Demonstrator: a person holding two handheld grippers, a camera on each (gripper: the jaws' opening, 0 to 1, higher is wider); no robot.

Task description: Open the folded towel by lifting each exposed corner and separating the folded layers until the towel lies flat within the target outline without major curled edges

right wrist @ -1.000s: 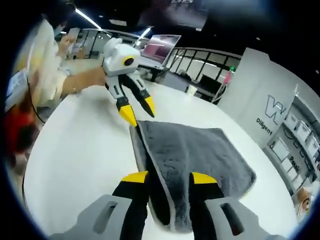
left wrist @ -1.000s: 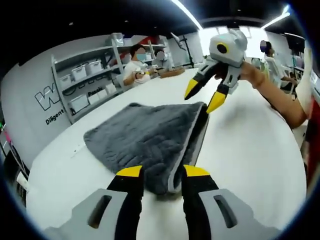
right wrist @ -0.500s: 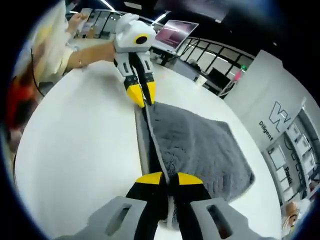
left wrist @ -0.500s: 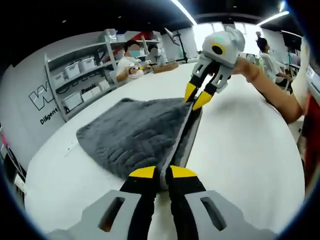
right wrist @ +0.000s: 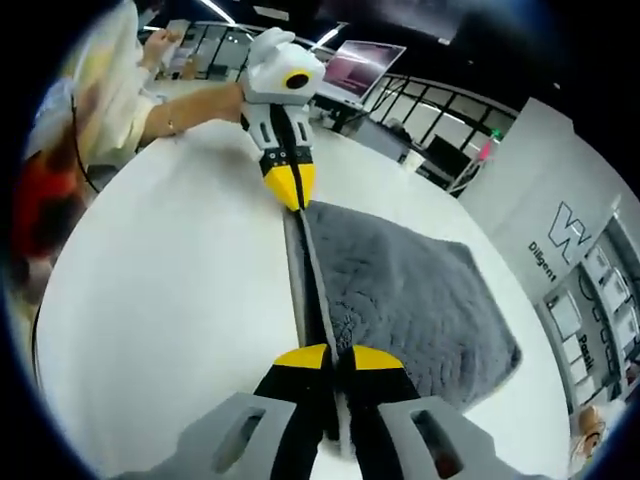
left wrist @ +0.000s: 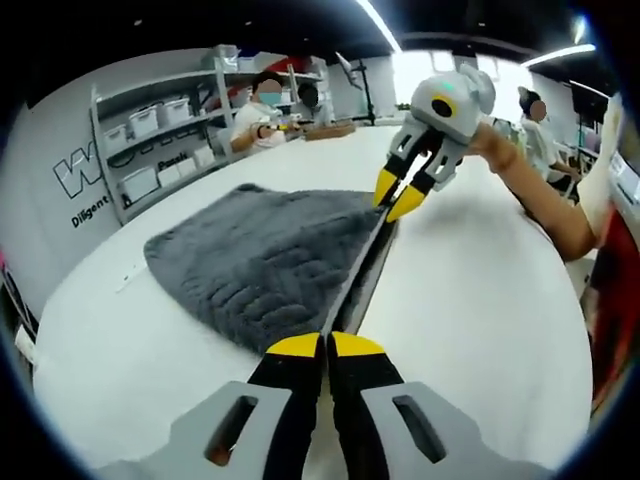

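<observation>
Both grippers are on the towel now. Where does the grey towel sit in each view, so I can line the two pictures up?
Left gripper view: the grey towel spreads left of centre, its open edge running from the left gripper up to the right gripper.
Right gripper view: towel right of centre, same edge between right gripper and left gripper.
Shared landmark: the white table.

We are reading a large white "W" on the grey wall panel (left wrist: 60, 215), "Diligent" under it, cut off, and the same big "W" with "Diligen" showing below it on the grey wall panel (right wrist: 540, 190) in the right gripper view
</observation>
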